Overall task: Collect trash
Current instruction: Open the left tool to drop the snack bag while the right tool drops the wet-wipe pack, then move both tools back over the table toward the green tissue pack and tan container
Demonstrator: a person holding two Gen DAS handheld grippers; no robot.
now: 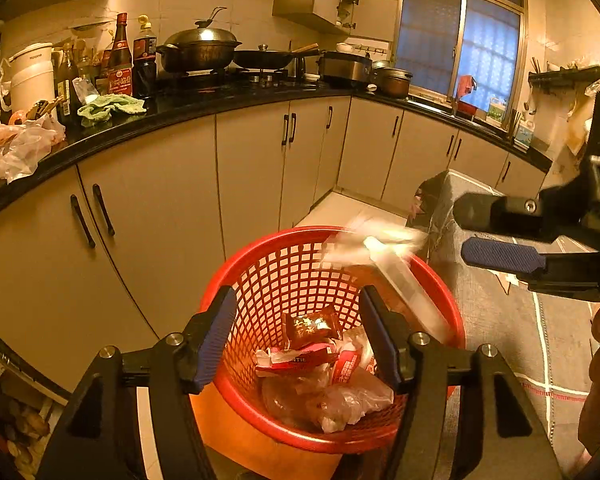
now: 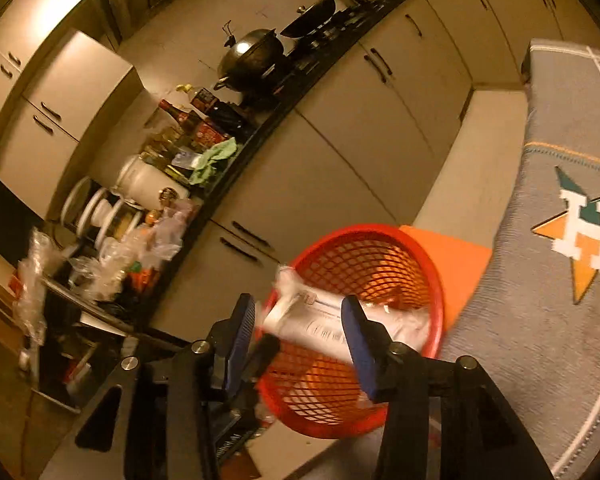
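Kitchen floor, red basket (image 1: 260, 276) standing by the lower cabinets (image 1: 152, 216), with a grey cloth-covered surface (image 1: 500, 320) just beside it. A white wrapper (image 1: 384, 256) is blurred over the basket's far rim, tilted, with its lower end reaching inside the wall; whether it touches the rim cannot be told. In the right wrist view the same wrapper (image 2: 324, 320) lies across the basket mouth (image 2: 420, 248), between and beyond the blue pads (image 2: 242, 336). Right gripper (image 2: 300, 340): jaws spread wide, nothing pinched; the wrapper looks free of both pads, though blur leaves the near pad uncertain. Left gripper (image 1: 298, 336): jaws wide apart, empty, poised above the basket opening. The basket bottom already holds a brown packet (image 1: 312, 326), a red and white carton scrap (image 1: 296, 358) and crumpled clear bags (image 1: 348, 400). Judgement: the wrapper is thin film or paper, very light, limp and easily creased, with a somewhat slick surface; not fragile. Being so light, it may catch on the rim and hang there. If it needs retaking, pinch a bunched or folded part near the middle; a single flat edge would likely slide out from the pads. More loose plastic bags (image 1: 12, 148) sit on the black counter (image 1: 180, 116), likely similar to handle.
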